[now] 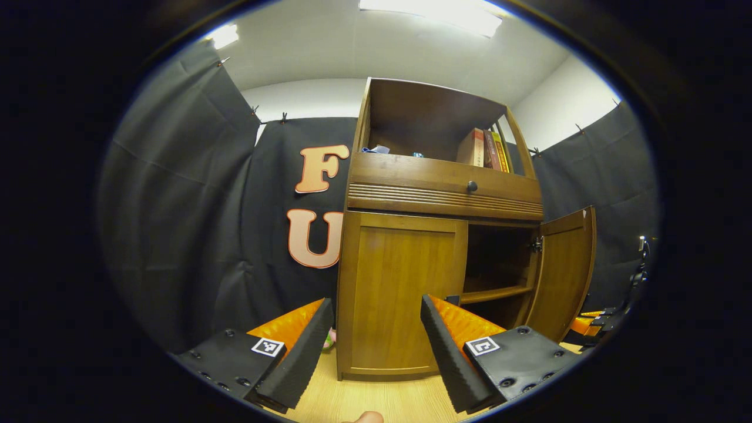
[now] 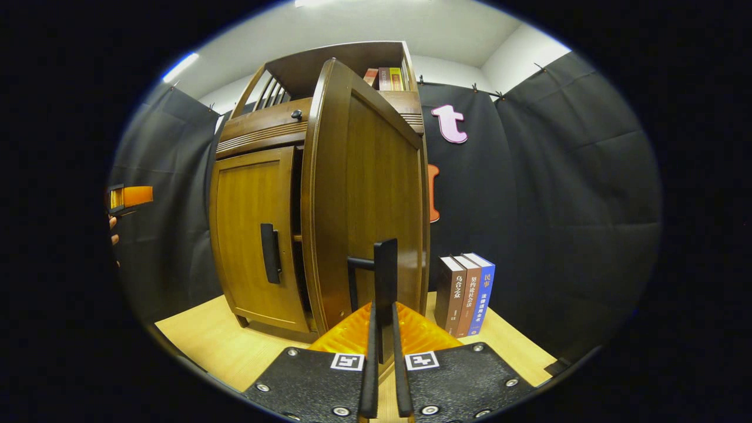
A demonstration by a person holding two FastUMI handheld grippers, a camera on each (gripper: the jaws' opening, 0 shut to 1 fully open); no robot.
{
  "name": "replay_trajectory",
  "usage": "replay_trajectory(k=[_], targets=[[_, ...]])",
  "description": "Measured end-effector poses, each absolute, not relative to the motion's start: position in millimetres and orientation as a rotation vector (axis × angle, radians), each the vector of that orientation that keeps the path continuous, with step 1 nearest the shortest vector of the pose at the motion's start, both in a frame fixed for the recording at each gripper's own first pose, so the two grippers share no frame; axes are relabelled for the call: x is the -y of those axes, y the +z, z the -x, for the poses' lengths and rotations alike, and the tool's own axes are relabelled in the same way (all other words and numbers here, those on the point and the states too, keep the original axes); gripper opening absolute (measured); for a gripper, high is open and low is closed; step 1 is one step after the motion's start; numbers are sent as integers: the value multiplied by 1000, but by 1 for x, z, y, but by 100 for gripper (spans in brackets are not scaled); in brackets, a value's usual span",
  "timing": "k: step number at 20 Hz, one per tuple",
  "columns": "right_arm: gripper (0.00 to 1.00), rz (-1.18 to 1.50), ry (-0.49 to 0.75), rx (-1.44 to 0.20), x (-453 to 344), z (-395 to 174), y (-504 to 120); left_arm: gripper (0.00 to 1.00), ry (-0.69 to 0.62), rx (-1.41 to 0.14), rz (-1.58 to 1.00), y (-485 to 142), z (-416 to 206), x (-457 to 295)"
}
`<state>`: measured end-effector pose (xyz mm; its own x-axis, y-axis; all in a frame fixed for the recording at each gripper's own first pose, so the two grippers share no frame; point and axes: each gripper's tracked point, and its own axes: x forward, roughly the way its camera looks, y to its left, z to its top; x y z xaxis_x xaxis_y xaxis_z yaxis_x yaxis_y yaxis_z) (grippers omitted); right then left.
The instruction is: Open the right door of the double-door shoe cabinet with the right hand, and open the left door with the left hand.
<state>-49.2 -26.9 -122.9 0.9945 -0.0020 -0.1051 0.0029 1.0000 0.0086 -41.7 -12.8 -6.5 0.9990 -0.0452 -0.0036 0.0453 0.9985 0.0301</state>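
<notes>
- Left gripper view: left gripper w/ fingers spread wide, nothing between them, hanging apart from the shoe cabinet, which stands on the wood-look floor at 12 o'clock.
- Left door shut, dead ahead of the gripper's gap.
- Right door swung open at approx 3 o'clock; dark inside w/ a shelf showing.
- Drawer w/ round knob above the doors; upper books in the open top shelf at 1 o'clock.
- Right gripper view: right gripper pinched tight on the right door's black handle; both fingers press its upright bar.
- Right door panel sits just behind the handle at 12 o'clock, edge-on toward cam.
- Left door handle, black, on the closed door at 10 o'clock.
- Three books upright on the floor at 2 o'clock, just beside the cabinet.
- Other gripper's orange finger w/ a hand at 9 o'clock, well apart from the cabinet.
</notes>
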Motion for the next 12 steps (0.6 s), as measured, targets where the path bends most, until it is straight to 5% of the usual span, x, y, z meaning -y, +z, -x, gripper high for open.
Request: replay_trajectory(k=[12], targets=[[10,-27,-3,-109,56,56,-123,96,-63,-14,-31,-10,39,31]])
